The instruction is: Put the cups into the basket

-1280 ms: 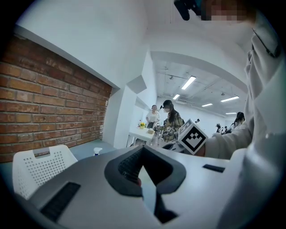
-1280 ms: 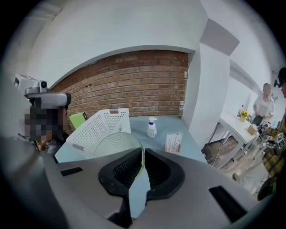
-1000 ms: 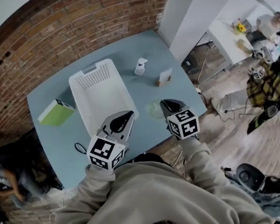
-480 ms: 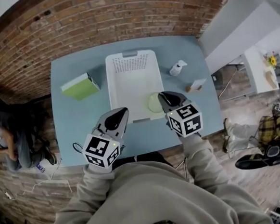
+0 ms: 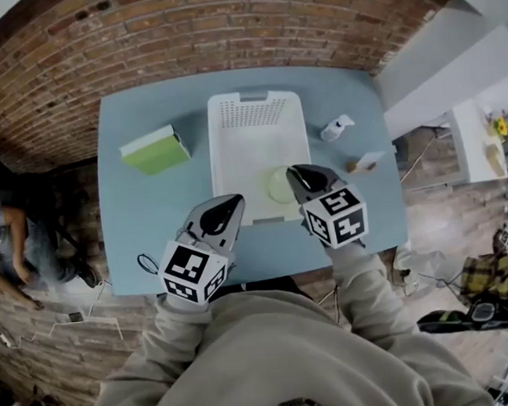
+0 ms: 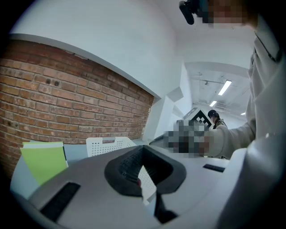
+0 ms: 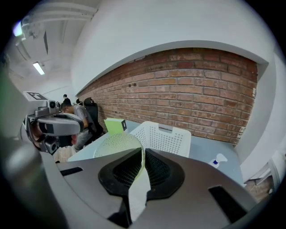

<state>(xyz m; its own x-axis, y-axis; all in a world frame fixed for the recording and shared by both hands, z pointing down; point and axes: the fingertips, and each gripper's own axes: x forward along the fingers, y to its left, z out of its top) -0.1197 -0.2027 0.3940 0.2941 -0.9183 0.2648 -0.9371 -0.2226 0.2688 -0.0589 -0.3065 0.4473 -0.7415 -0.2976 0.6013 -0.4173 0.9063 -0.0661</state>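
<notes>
Right gripper view: right tongs [image 7: 142,157] pinch the translucent green cup [image 7: 117,144] by its thin rim over the near corner of the white basket [image 7: 166,137]; likely light, flexible plastic; left tongs [image 6: 142,169] pressed together, empty.

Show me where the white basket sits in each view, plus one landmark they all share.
Head view: basket at upper centre.
Left gripper view: basket low, left of centre, just above the jaws.
Right gripper view: basket near centre, just above the jaws.
Shared landmark: the green box, left of the basket in all three.
</notes>
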